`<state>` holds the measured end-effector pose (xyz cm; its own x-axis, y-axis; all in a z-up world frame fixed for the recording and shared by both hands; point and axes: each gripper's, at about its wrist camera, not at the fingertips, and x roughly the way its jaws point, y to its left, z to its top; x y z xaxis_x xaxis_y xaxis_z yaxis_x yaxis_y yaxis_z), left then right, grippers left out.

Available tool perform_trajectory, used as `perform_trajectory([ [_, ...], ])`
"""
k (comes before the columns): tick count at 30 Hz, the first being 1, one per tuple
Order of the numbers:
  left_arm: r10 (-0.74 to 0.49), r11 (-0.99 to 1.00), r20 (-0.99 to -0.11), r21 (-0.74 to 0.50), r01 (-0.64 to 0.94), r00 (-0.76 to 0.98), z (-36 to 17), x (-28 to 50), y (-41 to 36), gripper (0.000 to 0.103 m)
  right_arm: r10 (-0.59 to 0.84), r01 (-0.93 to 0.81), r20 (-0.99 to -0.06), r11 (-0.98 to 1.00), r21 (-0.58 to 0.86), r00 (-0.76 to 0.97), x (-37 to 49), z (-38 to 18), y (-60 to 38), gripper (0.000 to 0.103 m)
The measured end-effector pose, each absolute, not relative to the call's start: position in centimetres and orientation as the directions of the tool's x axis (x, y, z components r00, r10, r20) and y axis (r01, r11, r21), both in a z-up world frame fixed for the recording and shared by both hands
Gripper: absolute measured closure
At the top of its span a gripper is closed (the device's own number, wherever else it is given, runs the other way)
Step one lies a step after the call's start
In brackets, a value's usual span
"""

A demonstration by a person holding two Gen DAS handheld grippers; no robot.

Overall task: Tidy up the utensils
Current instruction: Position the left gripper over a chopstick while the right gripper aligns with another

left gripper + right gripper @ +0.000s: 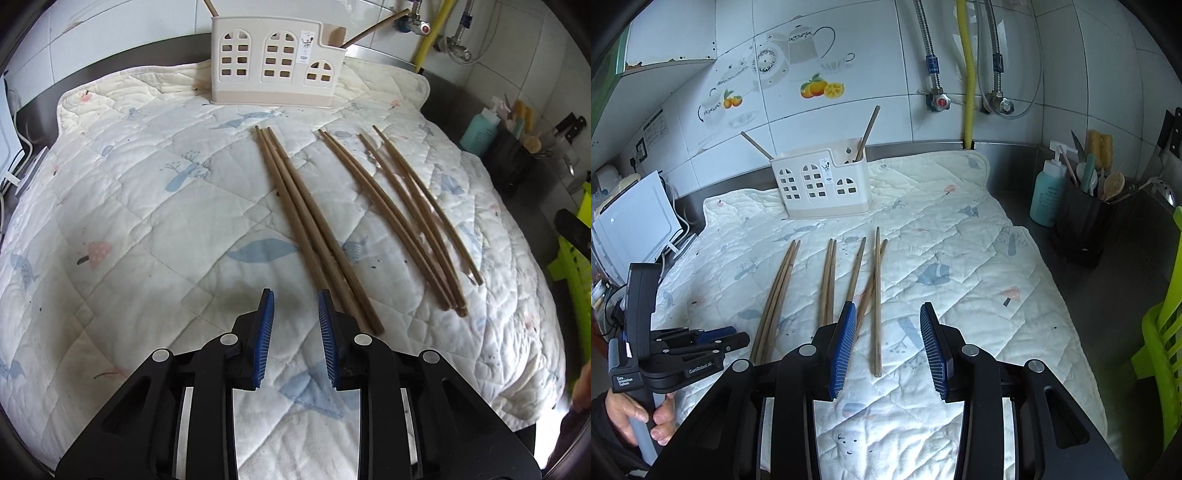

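Lying loose on the quilted mat (960,258), the wooden chopsticks (827,280) fan out in small groups across its middle, thin tips toward the far edge, where a cream utensil holder (822,184) stands with two chopsticks already leaning in it. In the left wrist view a bundle of three (310,229) sits nearest, with the rest (402,221) spread to its right.

The left gripper (295,314) hovers low over the near ends of that bundle, its jaws parted by a narrow gap with only mat between them; one blue finger sits just beside the bundle's thick ends. The right gripper (888,328) hangs above the right-hand sticks, jaws spread wider and holding nothing, a single chopstick (877,299) lying in line with the gap.

The step in hand looks like picking up sticks for the holder. Next, each claw probably needs to settle around one thick end, pinch it, lift it and carry it to a compartment at the mat's far edge.
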<state>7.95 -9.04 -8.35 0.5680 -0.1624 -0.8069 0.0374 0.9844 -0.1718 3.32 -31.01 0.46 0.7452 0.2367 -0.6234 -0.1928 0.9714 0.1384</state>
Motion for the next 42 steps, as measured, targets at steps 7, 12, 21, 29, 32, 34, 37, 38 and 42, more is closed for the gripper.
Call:
perform_trajectory([
  [7,-0.154,0.987,-0.816,-0.155,0.046,0.558,-8.9,7.8,-10.1,0.078,0.241,-0.194,-0.634,0.970,0.144,0.735,3.4,-0.1,-31.1,0.067],
  [12,-0.145,0.989,-0.821,-0.140,0.052,0.552,-8.8,7.8,-10.5,0.079,0.246,-0.190,-0.638,0.969,0.156,0.730,3.5,-0.6,-31.3,0.067],
  [21,-0.092,0.995,-0.816,-0.100,0.018,0.570,-8.9,8.0,-10.0,0.077,0.247,-0.189,-0.640,0.969,0.160,0.728,3.6,-0.9,-31.4,0.067],
  [29,-0.150,0.982,-0.810,-0.189,-0.011,0.568,-8.8,8.1,-9.1,0.079,0.235,-0.187,-0.651,0.972,0.143,0.722,3.8,-1.6,-30.7,0.067],
  [32,-0.180,0.974,-0.797,-0.228,-0.012,0.576,-8.6,7.8,-8.9,0.079,0.230,-0.184,-0.657,0.973,0.140,0.718,4.0,-2.0,-30.7,0.067],
  [34,-0.179,0.975,-0.794,-0.221,0.000,0.581,-8.5,7.6,-9.3,0.079,0.228,-0.184,-0.662,0.973,0.137,0.714,4.1,-2.3,-30.6,0.067],
  [37,-0.152,0.983,-0.809,-0.184,0.001,0.567,-9.0,7.8,-9.8,0.079,0.222,-0.184,-0.668,0.975,0.128,0.710,4.2,-2.7,-30.4,0.067],
  [38,-0.156,0.982,-0.809,-0.191,-0.002,0.567,-9.2,7.8,-9.8,0.078,0.220,-0.184,-0.670,0.975,0.126,0.709,4.2,-2.8,-30.3,0.067],
  [42,-0.138,0.984,-0.809,-0.176,-0.011,0.572,-9.2,7.9,-9.5,0.077,0.219,-0.185,-0.676,0.975,0.124,0.703,4.4,-3.2,-30.2,0.067],
])
